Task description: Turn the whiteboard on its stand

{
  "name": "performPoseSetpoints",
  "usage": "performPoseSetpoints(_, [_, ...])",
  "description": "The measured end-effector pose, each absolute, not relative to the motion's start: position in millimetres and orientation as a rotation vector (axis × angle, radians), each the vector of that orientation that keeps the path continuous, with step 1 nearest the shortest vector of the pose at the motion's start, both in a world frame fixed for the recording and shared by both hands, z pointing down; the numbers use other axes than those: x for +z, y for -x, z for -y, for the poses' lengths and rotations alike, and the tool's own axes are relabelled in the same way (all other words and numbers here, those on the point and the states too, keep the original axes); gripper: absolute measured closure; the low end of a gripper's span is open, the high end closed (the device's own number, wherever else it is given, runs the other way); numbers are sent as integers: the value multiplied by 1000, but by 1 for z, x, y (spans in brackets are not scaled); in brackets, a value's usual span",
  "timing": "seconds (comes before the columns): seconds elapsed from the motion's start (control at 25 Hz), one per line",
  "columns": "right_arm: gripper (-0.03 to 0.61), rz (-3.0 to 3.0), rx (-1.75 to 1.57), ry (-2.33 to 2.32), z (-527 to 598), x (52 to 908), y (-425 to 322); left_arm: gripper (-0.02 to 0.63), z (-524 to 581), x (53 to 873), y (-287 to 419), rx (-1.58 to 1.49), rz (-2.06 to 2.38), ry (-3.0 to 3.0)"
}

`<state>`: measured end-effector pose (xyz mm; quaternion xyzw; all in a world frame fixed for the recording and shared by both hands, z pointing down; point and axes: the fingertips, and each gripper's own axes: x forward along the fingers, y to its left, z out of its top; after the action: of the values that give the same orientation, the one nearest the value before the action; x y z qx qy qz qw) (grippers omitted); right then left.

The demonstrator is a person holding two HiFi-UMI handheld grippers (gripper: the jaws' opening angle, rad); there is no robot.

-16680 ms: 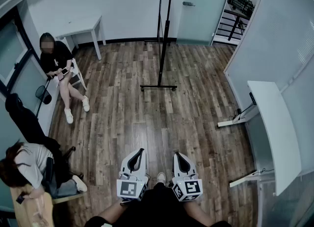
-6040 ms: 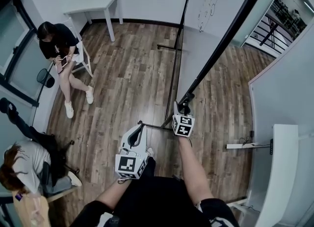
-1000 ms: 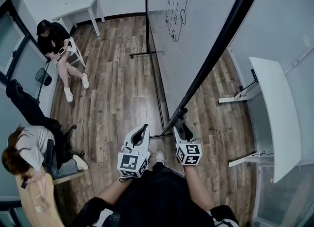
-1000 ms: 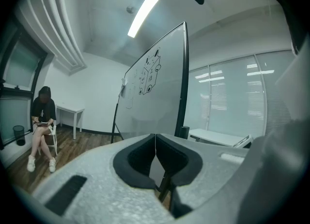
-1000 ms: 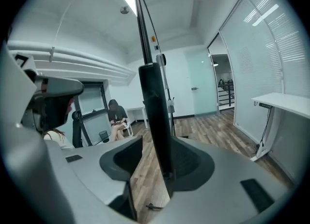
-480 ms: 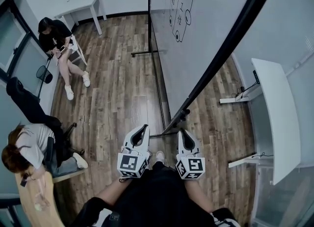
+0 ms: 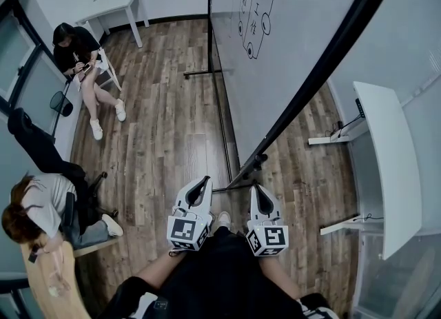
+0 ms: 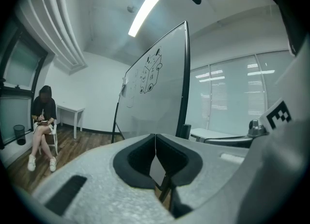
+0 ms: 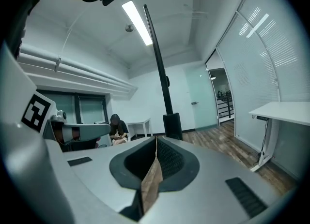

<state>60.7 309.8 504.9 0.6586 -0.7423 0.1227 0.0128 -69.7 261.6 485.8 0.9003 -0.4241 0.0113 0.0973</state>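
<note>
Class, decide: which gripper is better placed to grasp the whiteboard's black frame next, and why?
Right, probably. The right gripper sits nearest the lower end of the black frame, which stands straight ahead in its view; the left gripper lies farther aside. Both shut jaws must open first.

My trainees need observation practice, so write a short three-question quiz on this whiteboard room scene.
1. True or false: the left tool grips the whiteboard.
2. Besides the tool holder, how many seated people show in the head view?
3. The drawing sits at the whiteboard's: A) end nearest the holder B) far end C) middle.
Key: 1 false, its jaws are shut on nothing; 2 two; 3 B.
</note>
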Motion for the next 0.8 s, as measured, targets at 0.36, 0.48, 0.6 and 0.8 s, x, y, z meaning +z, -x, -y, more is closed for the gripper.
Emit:
performPoseSetpoints(0.36, [565,2296,355,-2040,-304,506,-65,595,-258,484,69,30,1264,-2665])
performPoseSetpoints(0.48, [565,2298,355,-2036,-301,506,-64,595,-257,483,69,28,1261,-2668])
performPoseSetpoints(0.6, [566,2301,363,-2036,-301,508,-64,595,-257,484,71,29,1265,-2664])
performPoseSetpoints(0.8, [566,2300,368,-2039,-299,509,-65,595,-257,483,69,27,1260,-2670])
